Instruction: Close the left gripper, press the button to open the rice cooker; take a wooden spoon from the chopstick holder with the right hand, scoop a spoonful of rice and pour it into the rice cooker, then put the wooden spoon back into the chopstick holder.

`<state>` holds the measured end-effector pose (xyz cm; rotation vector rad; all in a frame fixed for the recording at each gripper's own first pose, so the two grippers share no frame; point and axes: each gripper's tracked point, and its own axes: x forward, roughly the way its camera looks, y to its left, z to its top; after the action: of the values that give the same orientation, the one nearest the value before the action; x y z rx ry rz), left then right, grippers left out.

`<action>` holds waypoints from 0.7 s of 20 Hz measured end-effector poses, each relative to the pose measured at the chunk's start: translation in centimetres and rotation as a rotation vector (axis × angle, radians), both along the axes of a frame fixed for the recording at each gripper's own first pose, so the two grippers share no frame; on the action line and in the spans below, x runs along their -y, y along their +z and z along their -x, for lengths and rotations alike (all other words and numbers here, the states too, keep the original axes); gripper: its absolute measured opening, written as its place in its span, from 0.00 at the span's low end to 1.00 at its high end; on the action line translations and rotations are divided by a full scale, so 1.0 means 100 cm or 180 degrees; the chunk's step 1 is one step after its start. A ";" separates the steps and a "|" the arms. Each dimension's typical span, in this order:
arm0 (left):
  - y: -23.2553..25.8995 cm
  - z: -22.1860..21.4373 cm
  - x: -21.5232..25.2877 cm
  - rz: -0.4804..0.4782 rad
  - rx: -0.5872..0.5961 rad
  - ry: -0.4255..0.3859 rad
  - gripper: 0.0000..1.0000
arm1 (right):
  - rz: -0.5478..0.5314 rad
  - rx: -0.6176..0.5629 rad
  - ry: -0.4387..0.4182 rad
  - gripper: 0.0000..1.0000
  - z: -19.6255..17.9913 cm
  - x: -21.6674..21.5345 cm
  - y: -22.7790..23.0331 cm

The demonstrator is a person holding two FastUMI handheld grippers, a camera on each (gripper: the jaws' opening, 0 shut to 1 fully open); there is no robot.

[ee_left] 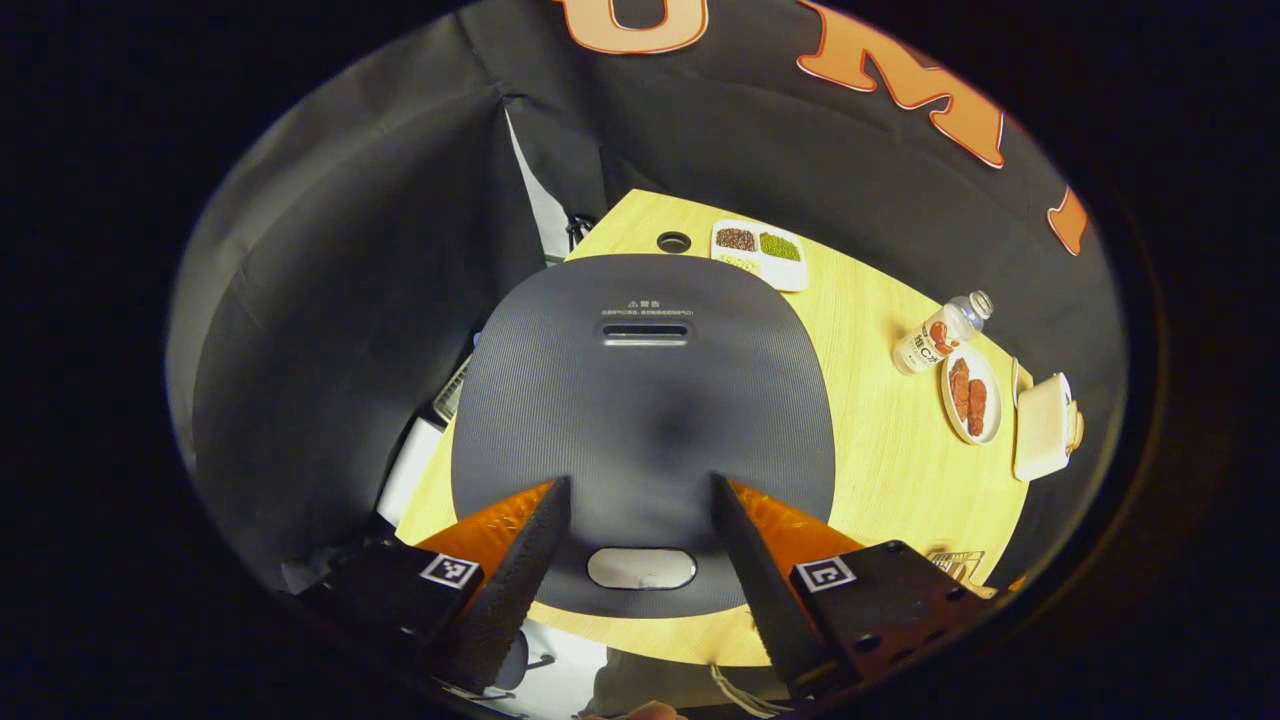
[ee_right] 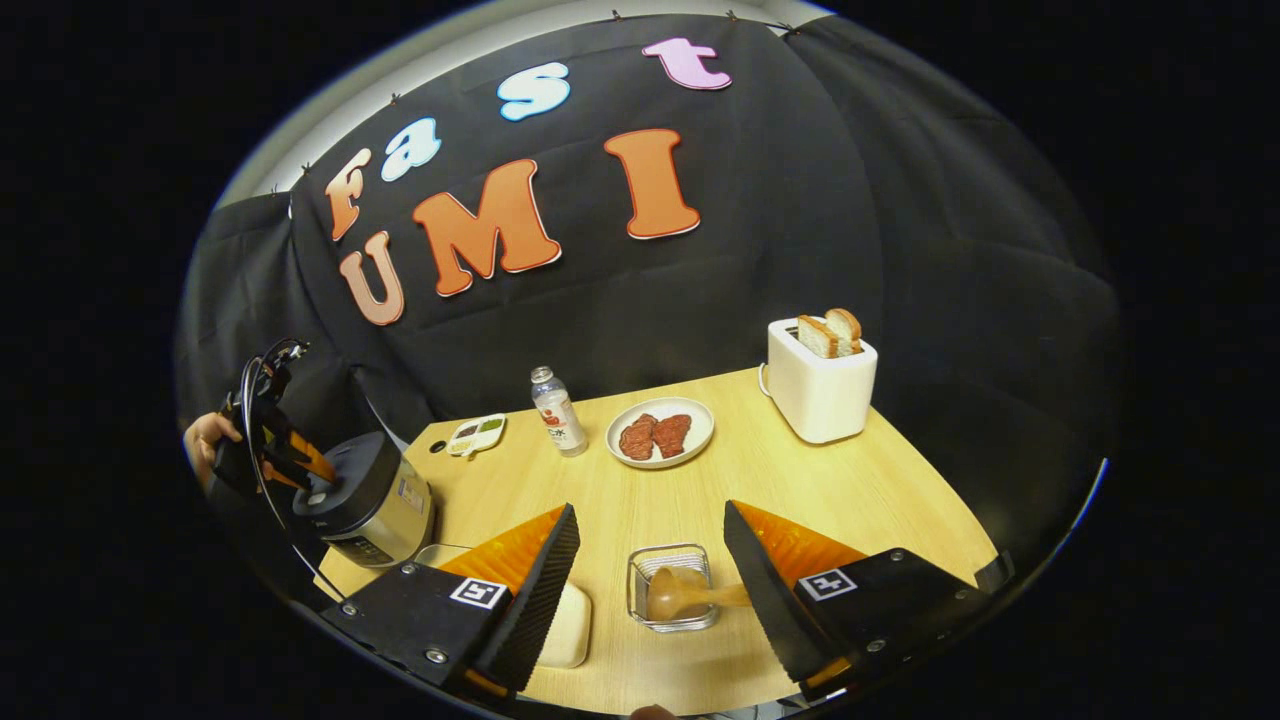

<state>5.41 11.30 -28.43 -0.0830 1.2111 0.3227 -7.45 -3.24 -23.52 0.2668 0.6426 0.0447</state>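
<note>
The dark grey rice cooker lid lies right under my left gripper, which is open. The lid's silver oval button sits between the two fingers, nearer the camera. In the right gripper view the rice cooker stands at the table's left edge, with the left gripper and the hand holding it above the lid. My right gripper is open and hangs above a wire chopstick holder that contains the wooden spoon. The spoon's handle runs right, behind one finger.
A pale rounded container lies left of the holder, partly hidden by a finger. Farther back on the wooden table stand a toaster with bread, a plate of meat, a bottle and a small tray of grains.
</note>
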 end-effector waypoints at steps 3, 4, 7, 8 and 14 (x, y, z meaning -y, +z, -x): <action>0.004 -0.001 0.002 0.0004 0.0304 -0.0001 1.00 | 0.0040 0.0101 0.0082 0.91 -0.009 -0.006 0.014; 0.014 -0.007 0.003 0.0022 0.0512 -0.0026 1.00 | 0.0076 0.0160 0.0088 0.91 -0.013 -0.006 0.021; 0.072 -0.018 0.011 -0.0145 0.1277 -0.0298 1.00 | 0.0177 0.0412 0.0079 0.91 -0.029 -0.005 0.052; 0.094 -0.021 0.018 -0.0213 0.1545 -0.0400 1.00 | 0.0222 0.0528 0.0067 0.91 -0.035 -0.006 0.066; 0.208 0.003 0.080 -0.0450 0.2840 -0.0882 0.98 | 0.0357 0.1209 0.0027 0.90 -0.064 -0.020 0.134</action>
<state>5.12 3.26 -7.68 0.0629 0.3046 0.0971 -1.00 -1.27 -10.15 0.1413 0.2674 0.0655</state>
